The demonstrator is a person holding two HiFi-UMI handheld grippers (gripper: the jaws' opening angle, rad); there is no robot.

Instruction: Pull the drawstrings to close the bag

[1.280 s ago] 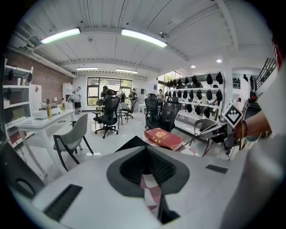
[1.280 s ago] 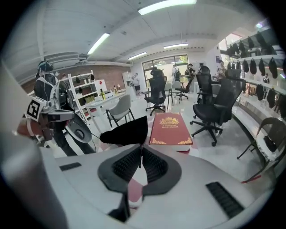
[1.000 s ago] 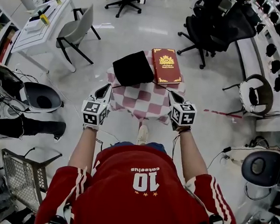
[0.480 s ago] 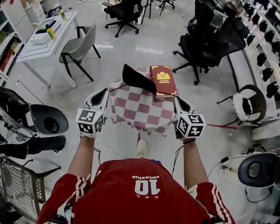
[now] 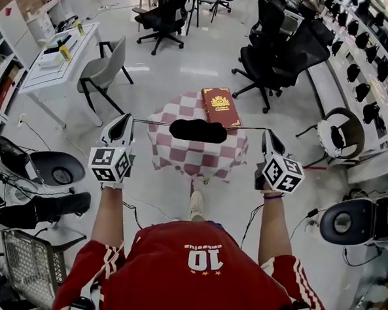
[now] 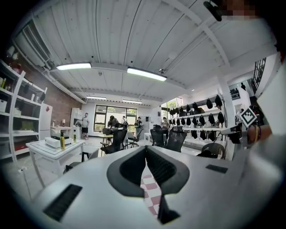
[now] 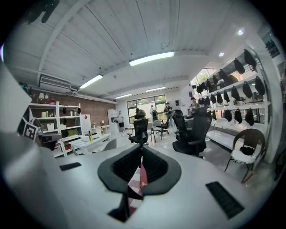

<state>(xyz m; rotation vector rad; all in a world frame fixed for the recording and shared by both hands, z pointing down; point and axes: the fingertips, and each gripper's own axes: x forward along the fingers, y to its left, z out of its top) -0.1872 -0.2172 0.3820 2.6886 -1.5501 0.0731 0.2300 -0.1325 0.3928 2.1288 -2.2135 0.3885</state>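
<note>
A wide pale floor (image 5: 186,65) fills the head view, with black office chairs (image 5: 280,38) at the far side and one grey chair (image 5: 104,67) at the left. The person in a red shirt (image 5: 193,269) stands at the bottom of the view with both arms stretched forward and held wide apart.

In front of the person is a small bench (image 5: 193,161) covered with a red and white checked cloth. The black bag (image 5: 197,130) is not lying on it. It hangs in the air between the two hands, above the far half of the bench, and from above it looks like a narrow dark oval. A red book (image 5: 219,105) lies at the far right corner of the bench, just behind the bag.

The left claw (image 5: 126,117) is well out to the left of the bench, and the right claw (image 5: 269,134) is well out to the right. In its own gripper view, each claw has its jaws pressed together. The drawstrings (image 5: 153,122) run out from both sides of the bag in one straight, tight line, and each end goes into the tip of one claw, so each claw is clamped on a drawstring.
</note>
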